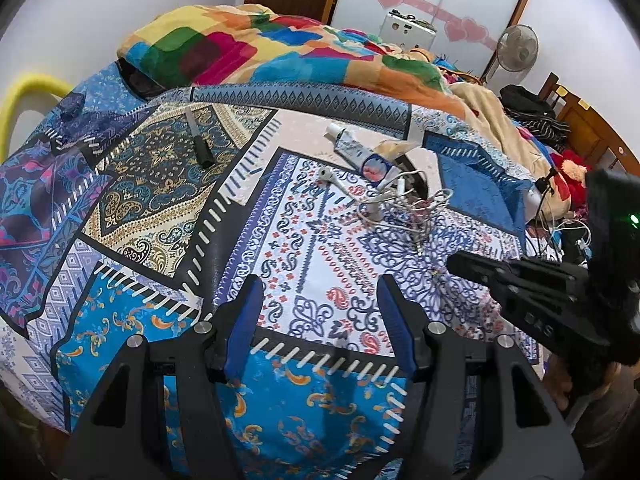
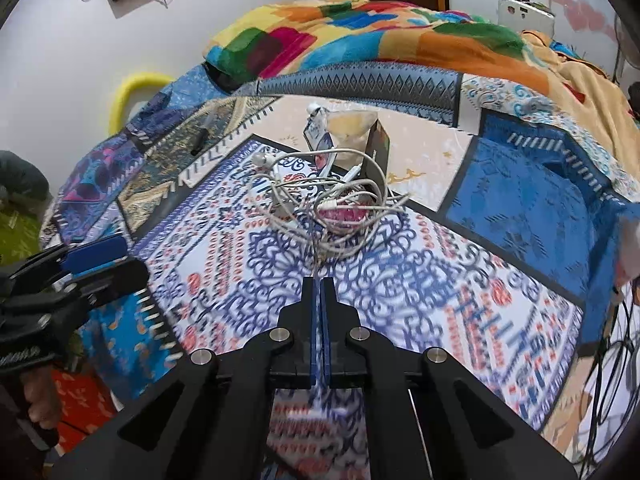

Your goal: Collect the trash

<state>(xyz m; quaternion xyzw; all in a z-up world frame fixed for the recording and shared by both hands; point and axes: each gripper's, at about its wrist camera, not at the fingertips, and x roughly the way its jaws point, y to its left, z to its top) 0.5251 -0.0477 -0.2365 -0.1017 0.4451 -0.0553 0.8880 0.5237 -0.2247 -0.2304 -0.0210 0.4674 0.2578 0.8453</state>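
Observation:
A pile of small things lies on the patterned bedsheet (image 1: 320, 248): a tangle of white earphone cables (image 1: 404, 204) (image 2: 328, 204), a squeezed white tube (image 1: 356, 148) (image 2: 318, 132), a crumpled clear wrapper (image 2: 350, 128) and a small dark box (image 2: 378, 144). My left gripper (image 1: 320, 292) is open and empty, low over the sheet, short of the pile. My right gripper (image 2: 319, 284) is shut with a thin cable strand running from the tangle to its fingertips. It shows from the side in the left wrist view (image 1: 456, 264).
A black-handled knife (image 1: 200, 140) lies on the sheet to the left. A multicoloured blanket (image 1: 260, 48) is heaped at the back. A beige cloth and clothes (image 1: 520, 120) lie at the right, with chargers and cables (image 1: 568, 232). A standing fan (image 1: 516, 48) stands behind.

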